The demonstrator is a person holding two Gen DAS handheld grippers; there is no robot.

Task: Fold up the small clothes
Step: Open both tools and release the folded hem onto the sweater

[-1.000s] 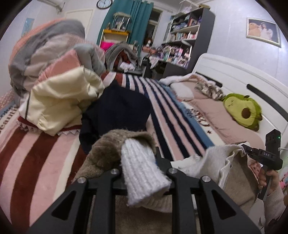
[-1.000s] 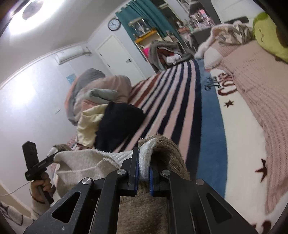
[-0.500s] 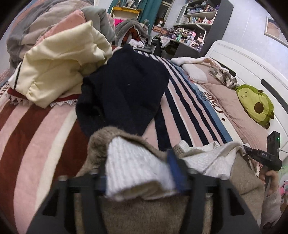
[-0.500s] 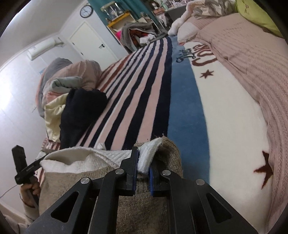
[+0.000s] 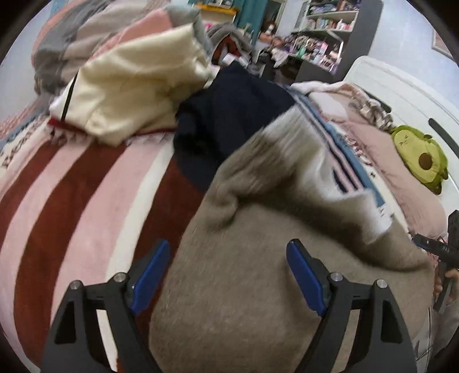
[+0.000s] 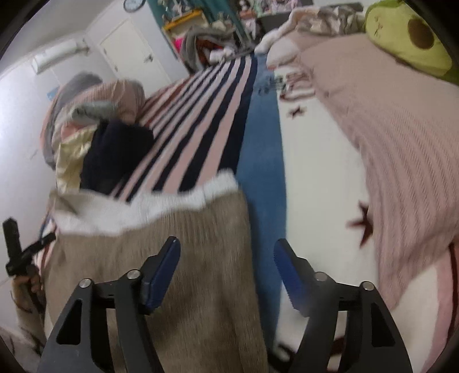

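Both tools released sweater (blurred)

wall: white | door: white | shelving: dark, crowded | curtain: teal

Striped bed: taupe sweater, navy garment, clothes pile.

Motion blur smears the beige sweater ahead of the left claw, so its white ribbed hem shows no clear edge. Its near part runs under that claw and off the bottom edge. In the right wrist view the sweater's white lining is equally smeared. The lettering on the blanket far beyond the right claw is unreadable.
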